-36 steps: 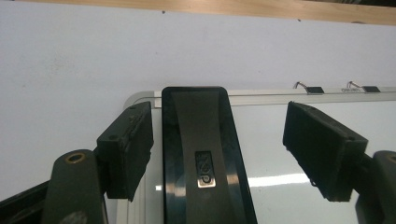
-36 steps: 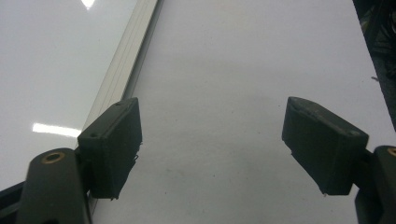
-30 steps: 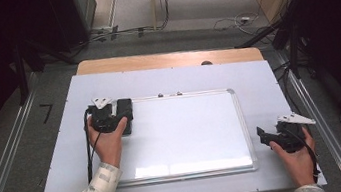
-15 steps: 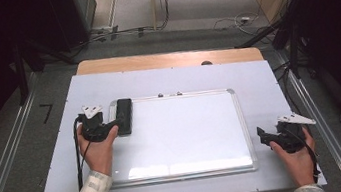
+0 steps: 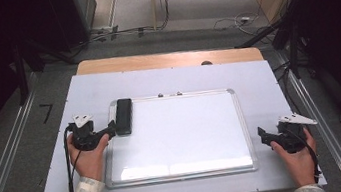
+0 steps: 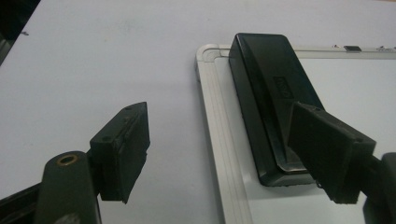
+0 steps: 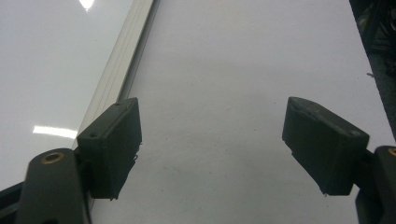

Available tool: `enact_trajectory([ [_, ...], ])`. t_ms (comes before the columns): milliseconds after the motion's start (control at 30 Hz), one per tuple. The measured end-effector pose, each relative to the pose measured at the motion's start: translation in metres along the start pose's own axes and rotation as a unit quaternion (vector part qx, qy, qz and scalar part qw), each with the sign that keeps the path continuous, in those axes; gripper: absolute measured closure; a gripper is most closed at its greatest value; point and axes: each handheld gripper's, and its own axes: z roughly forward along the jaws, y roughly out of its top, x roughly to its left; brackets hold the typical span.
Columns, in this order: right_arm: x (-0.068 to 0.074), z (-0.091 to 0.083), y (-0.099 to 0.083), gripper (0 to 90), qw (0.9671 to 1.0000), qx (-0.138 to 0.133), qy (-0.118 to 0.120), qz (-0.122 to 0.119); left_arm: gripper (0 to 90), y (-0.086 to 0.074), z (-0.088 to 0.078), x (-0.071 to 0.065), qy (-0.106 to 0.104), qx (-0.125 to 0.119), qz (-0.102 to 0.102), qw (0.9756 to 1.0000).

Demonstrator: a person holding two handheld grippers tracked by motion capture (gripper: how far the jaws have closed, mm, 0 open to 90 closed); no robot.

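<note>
**Left tool off the eraser, right tool parked**

High view: whiteboard (image 5: 180, 140) lies flat on the pale counter (image 5: 256, 71), board surface looks clean. Black eraser (image 5: 123, 116) sits on the board's upper left corner, long side running along the left frame edge, probably parked there so the writing area is free. Left tool (image 5: 108, 132) is just off the board's left edge, tips pointing toward the eraser's near end, close to it but whether they touch is hard to tell from here. Right tool (image 5: 264, 136) rests low at the counter's right side, just beside the board's right frame, well apart from the eraser; looks idle, hand resting on the counter.

Left gripper view: left tool (image 6: 233, 149) jaws stand apart with nothing between the pads. One jaw is over bare counter, the other overlaps the eraser's (image 6: 266, 88) near end in the picture, not pressing on it. The board's frame corner (image 6: 210, 51) runs between the jaws. Judgement: eraser set down, not gripped.

Right gripper view: right tool (image 7: 212, 149) jaws spread wide, empty, bare counter between them; the board's frame (image 7: 123, 60) runs past the left jaw.
</note>
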Motion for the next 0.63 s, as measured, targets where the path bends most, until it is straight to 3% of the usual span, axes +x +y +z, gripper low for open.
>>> enact_trajectory([
  [500, -0.006, 0.0, -0.003, 18.1, 1.0, 0.003, -0.001, 0.008, 20.5, -0.016, -0.006, 0.041, 0.021, 0.007, -0.005, 0.9997],
  [633, -0.008, 0.007, -0.007, 15.3, 0.9998, 0.007, 0.011, 0.015, 18.7, -0.02, -0.006, 0.049, 0.024, 0.007, -0.005, 0.9997],
])
